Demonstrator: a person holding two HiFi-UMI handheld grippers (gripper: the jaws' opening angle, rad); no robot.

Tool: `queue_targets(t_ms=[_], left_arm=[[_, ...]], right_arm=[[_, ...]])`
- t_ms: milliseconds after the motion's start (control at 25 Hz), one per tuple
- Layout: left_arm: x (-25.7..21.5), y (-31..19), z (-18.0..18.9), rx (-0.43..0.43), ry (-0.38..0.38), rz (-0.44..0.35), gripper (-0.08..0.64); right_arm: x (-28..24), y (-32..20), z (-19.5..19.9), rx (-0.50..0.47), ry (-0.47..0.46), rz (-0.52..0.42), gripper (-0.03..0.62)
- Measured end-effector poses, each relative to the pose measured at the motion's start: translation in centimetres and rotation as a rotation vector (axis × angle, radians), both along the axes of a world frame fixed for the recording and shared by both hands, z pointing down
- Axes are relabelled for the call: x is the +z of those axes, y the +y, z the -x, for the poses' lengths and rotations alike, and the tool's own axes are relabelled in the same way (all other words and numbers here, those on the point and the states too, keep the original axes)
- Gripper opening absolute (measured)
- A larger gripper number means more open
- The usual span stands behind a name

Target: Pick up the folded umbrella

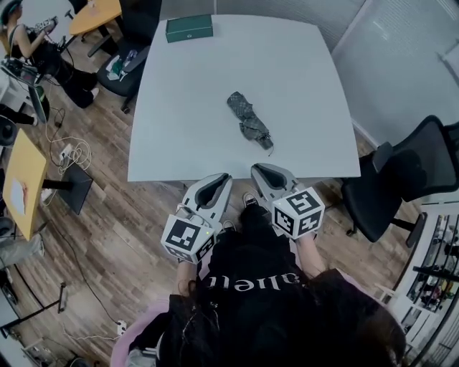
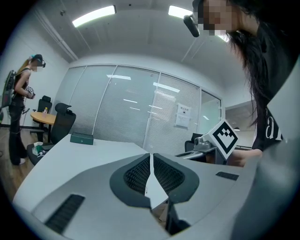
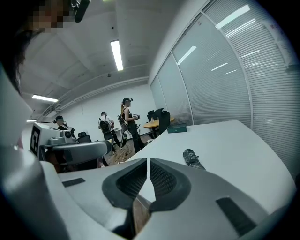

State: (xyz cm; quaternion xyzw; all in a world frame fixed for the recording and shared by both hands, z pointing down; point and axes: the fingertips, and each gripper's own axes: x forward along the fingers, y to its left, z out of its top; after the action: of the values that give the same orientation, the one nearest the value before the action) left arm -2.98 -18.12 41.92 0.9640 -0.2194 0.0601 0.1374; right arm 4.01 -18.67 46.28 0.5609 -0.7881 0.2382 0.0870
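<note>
The folded umbrella (image 1: pixel 249 120), dark grey with a check pattern, lies on the white table (image 1: pixel 193 86) a little right of its middle; in the right gripper view the umbrella (image 3: pixel 192 158) shows beyond the jaws to the right. My left gripper (image 1: pixel 217 179) and right gripper (image 1: pixel 261 170) hover side by side at the table's near edge, short of the umbrella. Both have their jaws shut with nothing between them. From the left gripper (image 2: pixel 150 161) view the umbrella is hidden, and the right gripper's marker cube (image 2: pixel 224 137) shows at right.
A green box (image 1: pixel 189 29) sits at the table's far edge. A black office chair (image 1: pixel 401 175) stands right of the table, another chair (image 1: pixel 125 68) at its far left corner. People (image 3: pixel 127 117) stand by a round wooden table (image 1: pixel 95 14) across the room.
</note>
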Motion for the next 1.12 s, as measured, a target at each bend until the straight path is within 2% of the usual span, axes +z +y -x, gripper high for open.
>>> queue_targets(t_ms=[360, 680, 800, 920, 1120], left_arm=[[0.4, -4.2, -1.3, -0.115, -0.013, 0.000, 0.038], [0.3, -6.8, -3.6, -0.162, -0.033, -0.010, 0.038], [0.2, -7.4, -4.3, -0.182, -0.045, -0.015, 0.038], [0.0, -7.9, -4.6, -0.204, -0.053, -0.022, 0.038], [-0.2, -8.8, -4.5, -0.253, -0.073, -0.029, 0.038]], right_arm=[[2.7, -5.0, -3.9, -0.023, 0.001, 0.046, 0.032], [7.1, -9.5, -7.5, -0.073, 0.050, 0.122, 0.032], [9.0, -11.4, -9.1, -0.064, 0.067, 0.151, 0.034], [11.0, -13.2, -10.3, -0.056, 0.053, 0.188, 0.098], [14.9, -16.1, -10.9, -0.082, 0.051, 0.271, 0.166]])
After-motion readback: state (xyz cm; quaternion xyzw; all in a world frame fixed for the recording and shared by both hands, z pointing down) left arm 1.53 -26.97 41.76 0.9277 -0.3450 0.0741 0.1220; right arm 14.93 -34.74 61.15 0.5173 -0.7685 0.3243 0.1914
